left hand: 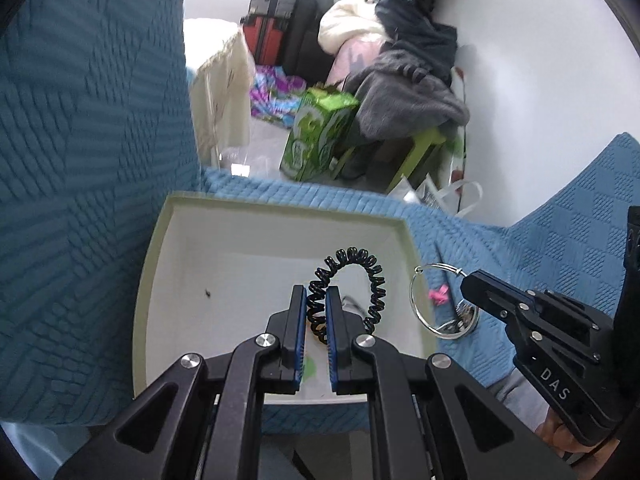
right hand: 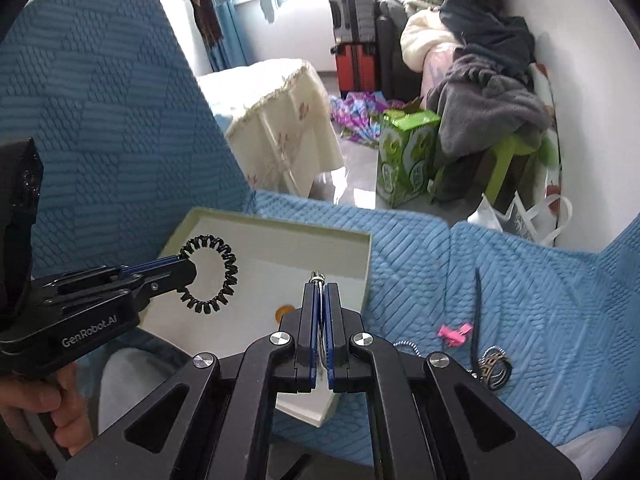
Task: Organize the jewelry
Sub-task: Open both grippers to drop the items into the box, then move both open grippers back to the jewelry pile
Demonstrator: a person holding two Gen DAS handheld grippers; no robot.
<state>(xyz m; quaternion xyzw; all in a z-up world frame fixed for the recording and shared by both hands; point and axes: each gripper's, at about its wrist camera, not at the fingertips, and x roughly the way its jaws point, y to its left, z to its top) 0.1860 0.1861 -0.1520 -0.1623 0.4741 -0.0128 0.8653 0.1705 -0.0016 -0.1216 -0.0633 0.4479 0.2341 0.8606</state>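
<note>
While both tongs carry a piece over the white box [right hand: 366, 264], which I'll use as the landmark, the main risk I see is a drop outside it. Left gripper [left hand: 316, 306] is clamped on the black coil hair tie [left hand: 362, 276], pads squeezing just one short stretch of the loop, w/ the rest springing free; a springy coil like that could pop out or bounce off the box floor if let go from too high. Right gripper [right hand: 320, 300] is closed on the silver hoop [left hand: 426, 300], a thin wire ring pinched edge-on, so it could swivel or slip b/c there's so little to bite. That hoop hangs right at the box's right-hand wall in the left cam, partly outside the rim; released there, prob lands on the blue blanket [left hand: 540, 256] by the pink clip [right hand: 454, 330]. Hair tie sits over the box interior, loop rising up and away from the pads toward the box's far wall, no real long axis since it's round. Hoop stands roughly upright, its plane in line w/ the fingers, clasp end at top, pointing toward the box's far side.
</note>
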